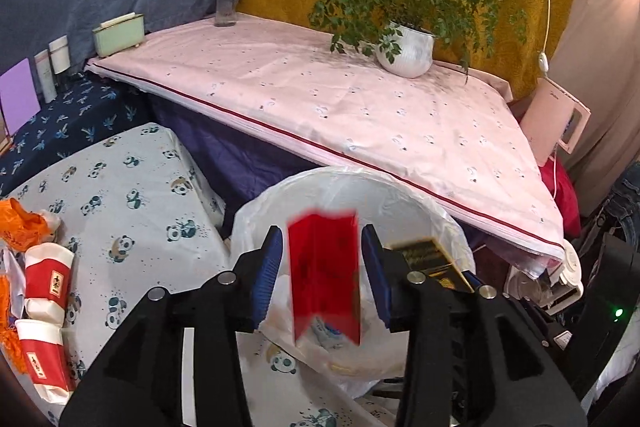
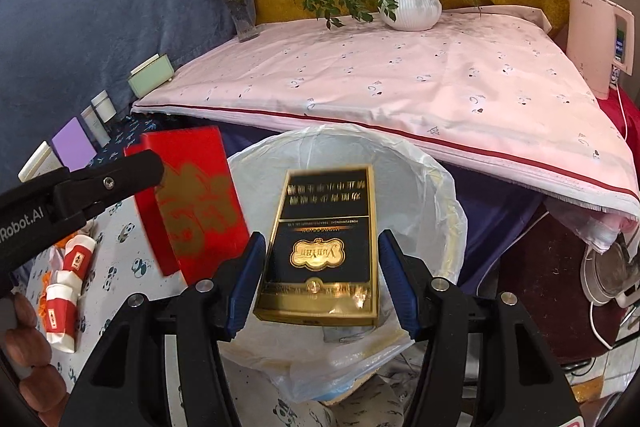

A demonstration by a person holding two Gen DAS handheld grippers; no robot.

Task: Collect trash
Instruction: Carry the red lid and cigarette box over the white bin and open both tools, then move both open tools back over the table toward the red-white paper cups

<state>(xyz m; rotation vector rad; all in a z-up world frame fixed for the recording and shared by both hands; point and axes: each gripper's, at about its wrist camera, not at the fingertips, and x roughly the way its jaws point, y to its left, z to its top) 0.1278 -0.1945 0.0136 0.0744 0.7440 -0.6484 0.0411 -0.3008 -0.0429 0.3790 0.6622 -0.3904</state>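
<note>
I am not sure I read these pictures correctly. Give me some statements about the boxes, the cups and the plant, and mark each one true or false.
1. The red box is between the fingers of the left tool, above the bag-lined bin. True.
2. The black and gold box lies on the pink cloth. False: it is between the fingers of the right tool, over the bin.
3. The potted plant stands on the pink cloth. True.
4. The red and white paper cups are inside the bin. False: they lie on the panda cloth.
</note>
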